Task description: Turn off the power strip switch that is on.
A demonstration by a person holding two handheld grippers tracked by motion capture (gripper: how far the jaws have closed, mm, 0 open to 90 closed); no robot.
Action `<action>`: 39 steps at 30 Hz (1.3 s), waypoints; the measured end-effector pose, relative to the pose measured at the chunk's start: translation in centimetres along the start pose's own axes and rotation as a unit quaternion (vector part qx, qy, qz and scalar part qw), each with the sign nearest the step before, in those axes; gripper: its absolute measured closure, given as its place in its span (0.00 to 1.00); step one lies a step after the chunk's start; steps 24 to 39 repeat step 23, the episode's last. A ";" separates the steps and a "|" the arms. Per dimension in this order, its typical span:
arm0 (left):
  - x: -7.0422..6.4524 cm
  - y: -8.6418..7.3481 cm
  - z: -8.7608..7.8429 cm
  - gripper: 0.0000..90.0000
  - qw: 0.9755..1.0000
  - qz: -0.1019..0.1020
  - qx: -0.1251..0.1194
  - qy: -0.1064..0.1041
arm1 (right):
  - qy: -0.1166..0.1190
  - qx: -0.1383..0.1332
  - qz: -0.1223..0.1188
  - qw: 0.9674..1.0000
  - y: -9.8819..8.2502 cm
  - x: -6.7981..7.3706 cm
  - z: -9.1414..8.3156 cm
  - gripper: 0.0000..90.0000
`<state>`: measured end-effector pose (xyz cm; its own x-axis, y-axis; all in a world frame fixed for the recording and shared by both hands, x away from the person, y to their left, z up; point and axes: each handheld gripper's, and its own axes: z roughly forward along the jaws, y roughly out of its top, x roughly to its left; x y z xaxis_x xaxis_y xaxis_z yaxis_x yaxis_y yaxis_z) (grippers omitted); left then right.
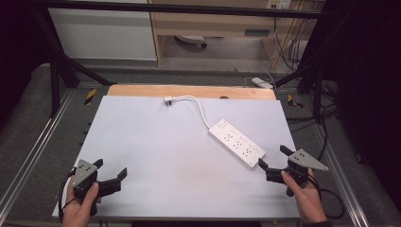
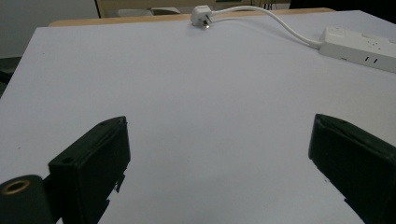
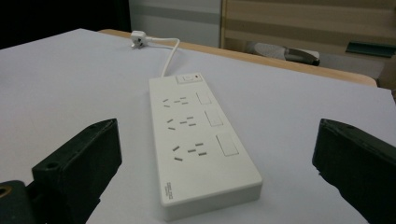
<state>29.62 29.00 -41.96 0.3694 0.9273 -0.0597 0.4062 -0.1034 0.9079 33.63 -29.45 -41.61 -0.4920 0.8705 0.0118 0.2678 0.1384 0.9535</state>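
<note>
In the left gripper view the power strip (image 2: 359, 46) runs off the right edge, so just one end of it is seen. The small print on its near end in the right gripper view (image 3: 169, 190) is too fine to read. Both jaws of the right gripper (image 3: 215, 158) are cut by the bottom edge, and the right hand (image 1: 305, 194) perhaps hides its grip in the high view

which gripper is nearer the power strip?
Right. The right gripper sits just off the near end of the power strip, jaws open toward it. The left gripper is at the table's near left corner, far across from it.
</note>
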 end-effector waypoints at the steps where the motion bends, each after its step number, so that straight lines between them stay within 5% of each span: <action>1: 0.0 0.0 0.0 0.06 1.000 0.001 0.001 0.000 | -0.001 0.003 0.001 1.000 -0.2 -0.1 -0.1 0.02; 13: 0.0 0.0 0.0 0.06 1.000 0.001 0.001 0.000 | 0.006 0.042 0.020 0.999 -2.1 -0.9 0.2 0.02; 22: -0.1 0.0 0.1 0.06 1.000 0.003 0.004 -0.002 | 0.021 0.103 0.010 0.994 -3.1 -0.2 1.8 0.03; 39: -0.1 0.0 0.1 0.06 1.000 0.003 0.005 -0.002 | 0.023 0.105 0.012 0.994 -3.1 -0.2 1.9 0.03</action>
